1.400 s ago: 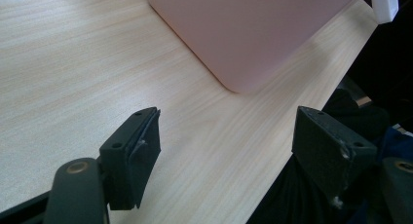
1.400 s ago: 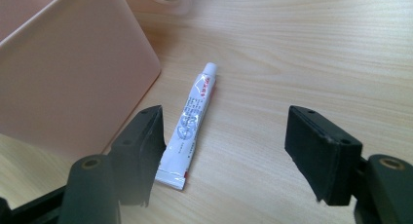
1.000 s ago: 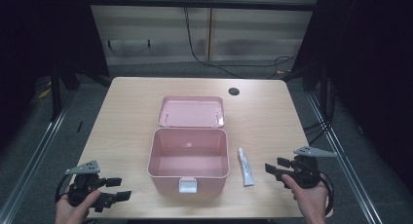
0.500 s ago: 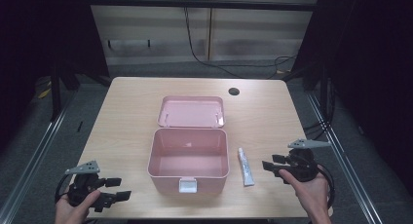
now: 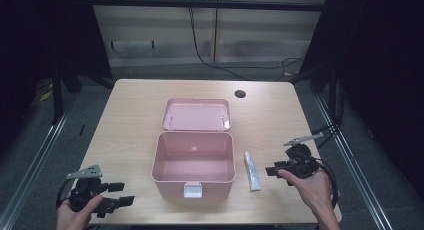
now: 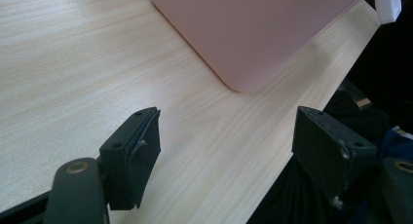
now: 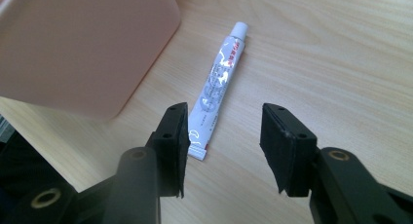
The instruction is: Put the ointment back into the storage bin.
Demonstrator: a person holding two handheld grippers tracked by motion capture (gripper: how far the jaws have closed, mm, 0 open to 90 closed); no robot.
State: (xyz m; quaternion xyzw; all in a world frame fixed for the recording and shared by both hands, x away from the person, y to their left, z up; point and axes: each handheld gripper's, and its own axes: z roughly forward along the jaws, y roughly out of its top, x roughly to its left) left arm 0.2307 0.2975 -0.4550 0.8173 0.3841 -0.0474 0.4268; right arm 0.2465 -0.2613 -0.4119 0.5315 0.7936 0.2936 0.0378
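We note the tube (image 7: 215, 90) just ahead of our right claw (image 7: 224, 146), lengthwise along the approach; jaws half-open, just been closing, gripping nothing.

The pink box (image 6: 258, 29) runs off the top edge of the left gripper view, its white latch (image 6: 388, 2) clipped at the corner; in the right gripper view it leaves by the left edge. The print on the white tube (image 7: 216, 87) is too small to read
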